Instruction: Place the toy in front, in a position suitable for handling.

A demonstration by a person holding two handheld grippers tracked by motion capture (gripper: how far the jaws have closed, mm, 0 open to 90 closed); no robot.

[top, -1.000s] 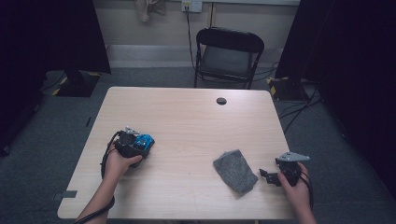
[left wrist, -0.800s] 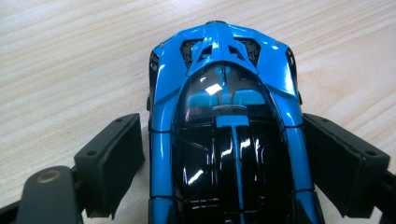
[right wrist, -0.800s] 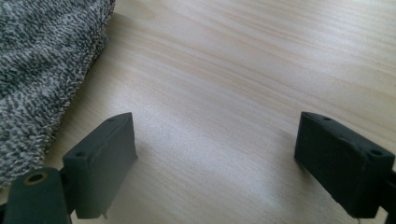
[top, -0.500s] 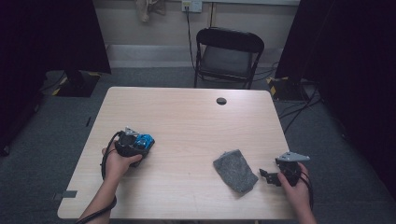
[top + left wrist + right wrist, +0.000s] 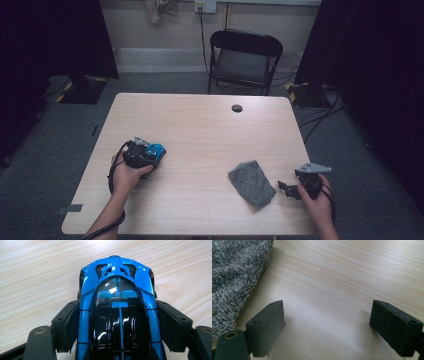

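Observation:
A blue and black toy car (image 5: 117, 290) sits on the wooden table (image 5: 200, 125) at the left, seen from the high view as a blue patch (image 5: 157, 149). My left gripper (image 5: 116, 315) has it between its jaws. The jaws have just been closing, and both pads now press on the car's sides. A hand holds this gripper (image 5: 149, 156) low on the table. At the right front, my right gripper (image 5: 327, 317) rests open on bare wood, nothing between its fingers. A grey cloth (image 5: 251, 182) lies just left of that gripper (image 5: 286, 189); the same cloth (image 5: 234, 272) shows beside its left jaw.
A small black round disc (image 5: 237, 108) sits near the table's far edge. A black folding chair (image 5: 243, 60) stands behind the table. Bare wood lies between the car and the cloth. Dark curtains hang at both sides.

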